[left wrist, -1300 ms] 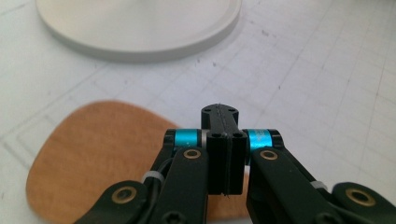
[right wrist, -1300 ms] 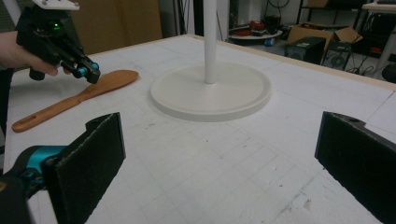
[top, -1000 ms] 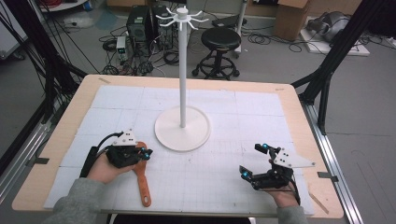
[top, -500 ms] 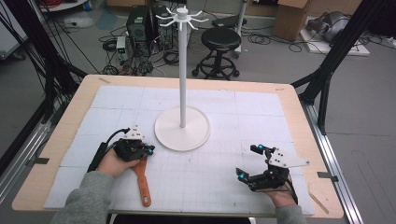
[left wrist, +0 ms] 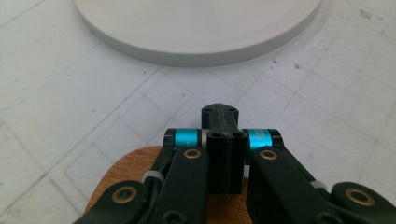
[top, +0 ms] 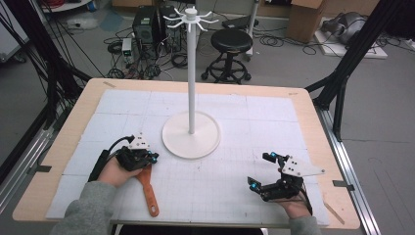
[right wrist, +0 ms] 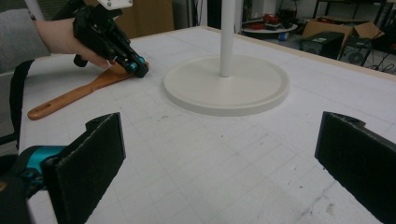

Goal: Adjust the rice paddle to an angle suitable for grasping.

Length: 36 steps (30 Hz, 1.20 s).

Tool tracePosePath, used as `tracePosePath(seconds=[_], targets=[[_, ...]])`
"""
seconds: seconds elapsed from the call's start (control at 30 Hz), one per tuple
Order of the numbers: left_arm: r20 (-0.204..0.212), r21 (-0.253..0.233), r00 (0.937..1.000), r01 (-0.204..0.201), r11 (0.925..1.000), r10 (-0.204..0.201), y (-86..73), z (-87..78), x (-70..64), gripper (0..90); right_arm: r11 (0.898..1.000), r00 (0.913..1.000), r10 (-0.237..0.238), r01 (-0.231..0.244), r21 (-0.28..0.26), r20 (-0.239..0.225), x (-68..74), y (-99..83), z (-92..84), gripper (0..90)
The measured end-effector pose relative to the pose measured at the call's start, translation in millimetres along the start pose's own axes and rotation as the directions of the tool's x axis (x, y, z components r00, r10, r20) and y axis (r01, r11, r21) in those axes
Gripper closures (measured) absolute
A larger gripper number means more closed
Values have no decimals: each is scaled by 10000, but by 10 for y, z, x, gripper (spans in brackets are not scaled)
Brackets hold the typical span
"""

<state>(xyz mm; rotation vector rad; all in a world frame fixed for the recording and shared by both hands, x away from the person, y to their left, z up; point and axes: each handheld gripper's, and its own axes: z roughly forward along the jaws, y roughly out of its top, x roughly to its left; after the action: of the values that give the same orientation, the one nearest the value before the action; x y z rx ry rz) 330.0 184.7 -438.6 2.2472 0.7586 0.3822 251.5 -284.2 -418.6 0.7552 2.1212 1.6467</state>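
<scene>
One wooden spatula (top: 147, 184) lies flat on the white gridded mat (top: 230, 117), its broad blade end under the left gripper (top: 150, 158) and its handle, with a hanging hole at the tip, pointing back toward the person's edge of the table. The left gripper view shows that gripper's jaws pressed fully together above the rounded blade edge (left wrist: 126, 172); whether they pinch the wood or merely sit on it cannot be told, since the pads meet with no gap. The right gripper view places the spatula (right wrist: 79, 93) just beside the round base of the white hook stand (top: 191, 134), apart from it, still resting on the mat. The right gripper (top: 259, 171) sits near the table's near-right corner, well apart from both spatula and stand, jaws spread wide with nothing between them. Judgement: the work appears to be at its opening stage, a pickup of the spatula. Nothing hangs from the hooks at the stand's top (top: 191, 17). Left to do, by this reading: secure the grip, lift, and bring the handle hole to a hook.
</scene>
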Motion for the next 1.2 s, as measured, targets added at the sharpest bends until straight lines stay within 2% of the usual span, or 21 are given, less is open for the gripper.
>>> tracePosePath(seconds=[0.13, 0.23, 0.4, 0.53, 0.9, 1.2], targets=[[-86, -10, 10000, -4, 10000, 4, -61, -60, 18, 899, 10000, 10000, -6, 6, 5, 0, 0, -2, -5, 2], [-147, -121, 9997, 196, 9997, -198, -137, -121, 49, 900, 10000, 10000, -25, 25, 58, -22, 4, -6, 4, 2], [-265, -134, 9993, 243, 9996, -247, -198, -181, 60, 899, 10000, 10000, -13, 13, 98, -12, 5, -7, 5, 2], [-329, -343, 9979, 554, 9979, -566, -309, -266, 86, 899, 9999, 10000, -46, 46, 113, -29, 4, -8, 11, 2], [-605, -518, 9938, 900, 9946, -931, -553, -491, 113, 900, 9998, 9999, -70, 72, 211, -82, 4, -7, 41, 2], [-901, -525, 9897, 1065, 9929, -1109, -718, -665, 52, 899, 9997, 9999, -88, 91, 223, -105, 4, -1, 57, 2]])
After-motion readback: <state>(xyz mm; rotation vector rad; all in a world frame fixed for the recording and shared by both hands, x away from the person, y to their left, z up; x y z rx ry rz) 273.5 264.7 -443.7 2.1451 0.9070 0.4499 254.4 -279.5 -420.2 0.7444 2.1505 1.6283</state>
